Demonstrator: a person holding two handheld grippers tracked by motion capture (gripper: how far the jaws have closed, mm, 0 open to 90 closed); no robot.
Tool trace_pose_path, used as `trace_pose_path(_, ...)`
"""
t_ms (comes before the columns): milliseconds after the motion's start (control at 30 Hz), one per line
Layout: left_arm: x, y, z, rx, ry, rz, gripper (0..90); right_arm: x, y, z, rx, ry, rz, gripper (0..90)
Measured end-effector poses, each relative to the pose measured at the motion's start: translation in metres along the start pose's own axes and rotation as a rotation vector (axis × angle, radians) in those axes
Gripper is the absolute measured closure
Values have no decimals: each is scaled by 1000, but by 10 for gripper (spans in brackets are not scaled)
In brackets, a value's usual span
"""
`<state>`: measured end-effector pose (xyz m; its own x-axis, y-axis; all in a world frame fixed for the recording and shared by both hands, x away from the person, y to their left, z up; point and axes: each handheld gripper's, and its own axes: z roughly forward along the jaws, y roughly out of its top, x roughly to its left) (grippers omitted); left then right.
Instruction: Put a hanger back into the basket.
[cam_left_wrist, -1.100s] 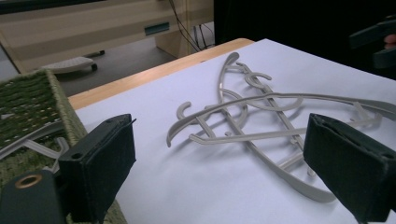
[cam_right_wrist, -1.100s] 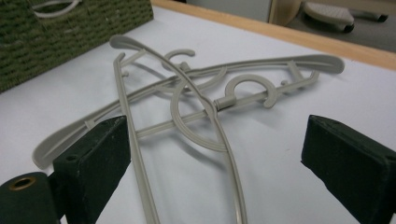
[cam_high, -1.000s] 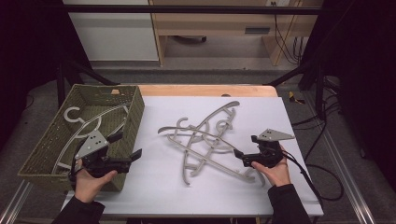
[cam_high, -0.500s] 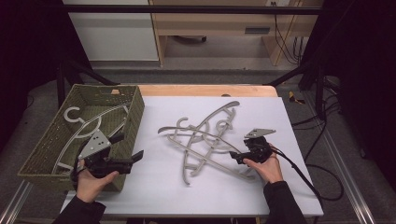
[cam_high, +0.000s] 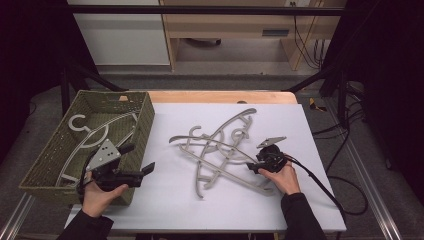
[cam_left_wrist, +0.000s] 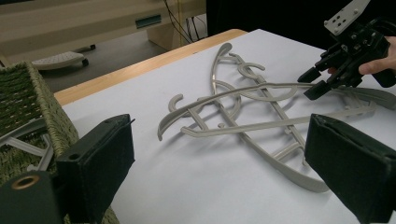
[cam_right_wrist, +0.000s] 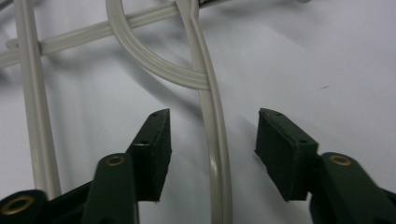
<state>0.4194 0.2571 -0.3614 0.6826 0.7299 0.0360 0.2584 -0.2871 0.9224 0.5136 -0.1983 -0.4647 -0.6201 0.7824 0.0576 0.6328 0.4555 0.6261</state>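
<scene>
Tangle of grey hangers (cam_high: 220, 152) lying on the white sheet (cam_high: 310, 125) in the middle of the table, hooks toward the far side, long arms crossing one another. One arm of the hanger (cam_right_wrist: 212, 140) running straight up between the right gripper's (cam_right_wrist: 212, 149) two black pads, gap visible on each side, so not pinched yet. Jaws there half open and just been closing, clearly narrower than a second ago. Right gripper (cam_high: 260, 164) now lower and further left than before, down at the right edge of the pile (cam_left_wrist: 261, 112) rather than hovering off to its right; right hand (cam_high: 282, 175) close above the sheet. Seen from the left gripper view, right gripper (cam_left_wrist: 322, 79) tipped toward the topmost hanger's arm, tips straddling it.

Left gripper (cam_high: 142, 172) unchanged from the earlier frames, held near the basket's right wall, jaws spread wide with nothing between them (cam_left_wrist: 219, 168). Left hand (cam_high: 100, 192) at the near left edge of the table.

Green woven basket (cam_high: 45, 165) at the left, one more hanger (cam_high: 92, 132) lying inside it, same as before.
</scene>
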Motion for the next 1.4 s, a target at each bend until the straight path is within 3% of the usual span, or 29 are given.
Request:
trace_pose_path(67,0,0,1,1,-1,3,78,0,-1,2,8,0,-10,557)
trace_pose_path(300,0,-1,2,8,0,3,80,-1,-1,2,16,30,3,722)
trace_pose_path(400,0,-1,3,12,-2,6,80,-2,-2,2,14,13,-9,792)
trace_pose_path(500,0,-1,3,15,-3,7,79,-2,-2,1,26,30,1,804)
trace_pose_path(733,-2,0,2,21,-6,17,78,-4,0,-15,-29,52,5,813)
trace_pose_path(933,-4,1,1,21,-3,20,79,-4,0,-28,-37,78,14,815)
trace_pose_path(967,-4,1,1,21,-4,20,79,-5,0,-30,-49,77,-10,815)
trace_pose_path(1100,-4,1,1,24,-6,25,79,-3,1,-38,-60,84,4,817)
trace_pose_path(1333,-6,2,0,24,-8,29,79,2,3,-53,-89,103,-18,817)
trace_pose_path(1400,-6,3,-1,27,-11,36,79,6,6,-61,-114,121,-46,817)
